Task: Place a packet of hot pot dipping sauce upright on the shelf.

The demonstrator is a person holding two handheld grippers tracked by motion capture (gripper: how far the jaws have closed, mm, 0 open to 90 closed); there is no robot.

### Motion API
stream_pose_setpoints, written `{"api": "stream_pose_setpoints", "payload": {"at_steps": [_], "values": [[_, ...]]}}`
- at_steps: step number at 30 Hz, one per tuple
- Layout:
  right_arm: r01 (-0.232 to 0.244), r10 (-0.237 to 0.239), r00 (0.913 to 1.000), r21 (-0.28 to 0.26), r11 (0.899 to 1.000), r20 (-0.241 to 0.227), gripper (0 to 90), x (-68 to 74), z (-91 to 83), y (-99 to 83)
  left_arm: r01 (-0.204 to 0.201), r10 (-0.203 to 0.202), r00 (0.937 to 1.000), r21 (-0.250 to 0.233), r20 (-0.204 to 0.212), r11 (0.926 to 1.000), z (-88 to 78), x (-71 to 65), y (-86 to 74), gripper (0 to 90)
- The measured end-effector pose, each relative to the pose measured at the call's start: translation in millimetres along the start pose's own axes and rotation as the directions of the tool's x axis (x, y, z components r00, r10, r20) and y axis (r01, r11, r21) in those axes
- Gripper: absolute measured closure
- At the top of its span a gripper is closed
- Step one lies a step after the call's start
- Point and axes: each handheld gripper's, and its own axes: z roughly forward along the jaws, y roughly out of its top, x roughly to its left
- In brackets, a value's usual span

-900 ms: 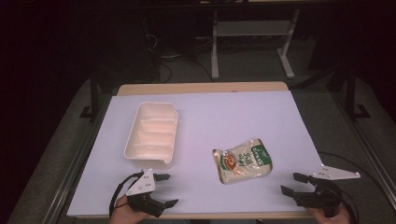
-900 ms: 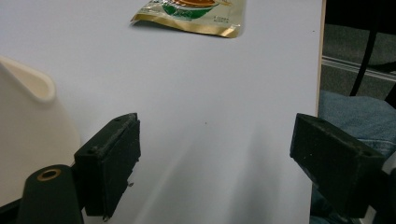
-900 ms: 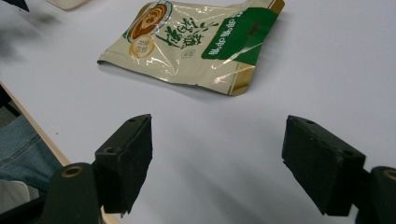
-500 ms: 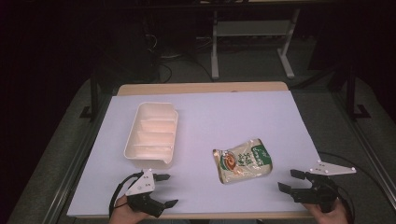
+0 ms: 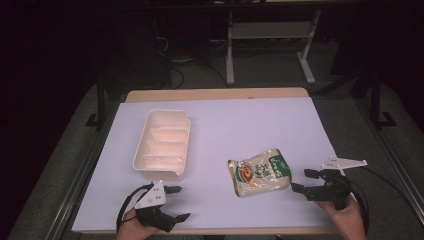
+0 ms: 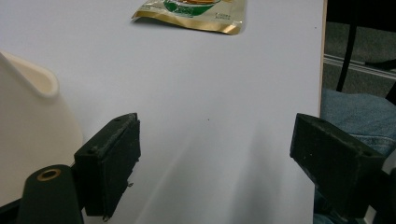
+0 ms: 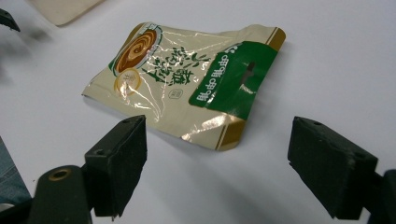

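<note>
Item: snack pouch (image 5: 260,171), cream and green, flat on the white counter (image 5: 225,125); I cannot read its print, and the left gripper view cuts off all but its foil edge. Tray (image 5: 162,144), cream, ribbed, only one corner in that view. My right gripper (image 5: 303,181): wide apart, empty, just beside the pouch. My left gripper (image 5: 177,203): wide apart, empty, near the tray.

Pouch (image 6: 189,13) cut off by the top edge in the left gripper view; tray (image 6: 28,135) cut off at left.
</note>
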Motion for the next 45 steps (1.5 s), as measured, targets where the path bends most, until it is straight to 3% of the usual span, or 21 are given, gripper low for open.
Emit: {"api": "stream_pose_setpoints", "payload": {"at_steps": [12, 27, 45], "values": [[0.003, -0.003, 1.0000, -0.005, 1.000, -0.003, 18.6, -5.3, 11.7, 22.4, 0.000, 0.000, 1.0000, -0.003, 0.003, 1.0000, 0.1, 0.0, 0.5, 15.7], [0.018, -0.018, 0.9998, 0.029, 0.999, -0.008, 18.1, -7.4, 37.0, 42.5, 0.003, -0.004, 1.0000, -0.004, -0.005, 1.0000, -1.7, 2.5, -0.5, 15.7], [-0.040, 0.039, 0.9990, 0.077, 0.996, 0.021, 21.6, -18.6, 51.5, 41.9, 0.000, 0.000, 1.0000, 0.004, 0.004, 1.0000, 1.2, 2.1, 0.2, 15.7]]}}
